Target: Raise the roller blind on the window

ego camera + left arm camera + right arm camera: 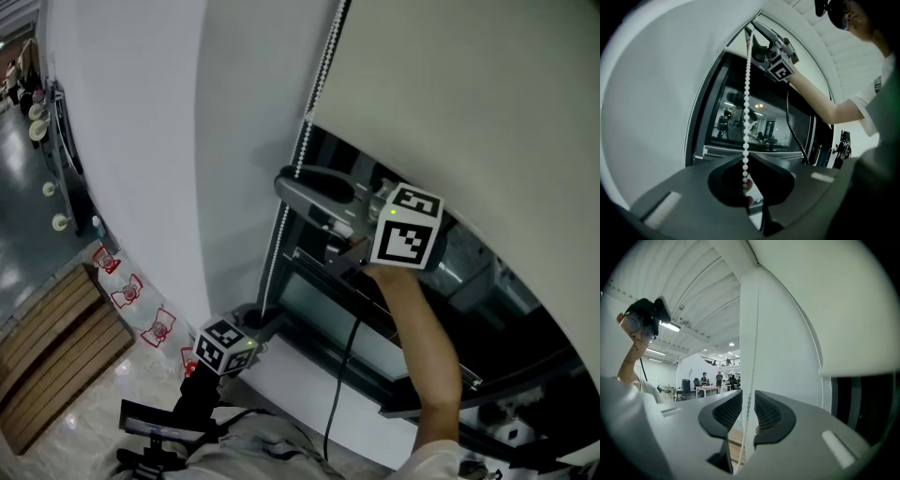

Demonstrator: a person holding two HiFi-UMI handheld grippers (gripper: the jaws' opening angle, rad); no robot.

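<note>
The roller blind (pixel 469 94) covers the upper part of the window (pixel 394 328), with dark glass showing below its bottom edge. Its white bead chain (pixel 302 155) hangs down beside the window frame. The left gripper (pixel 746 185) sits low on the chain. Its fingers (pixel 722 180) are closed together on the beads, and the chain (pixel 747 108) runs straight up from them. Higher up, near the blind's lower corner, is the right gripper (pixel 747 411). Its ribbed fingers (pixel 726 411) stand apart, and the chain (pixel 751 399) passes through the gap between them. Neither pad appears to press on it. In the head view the left gripper (pixel 261 319) is well below the right gripper (pixel 286 183).
</note>
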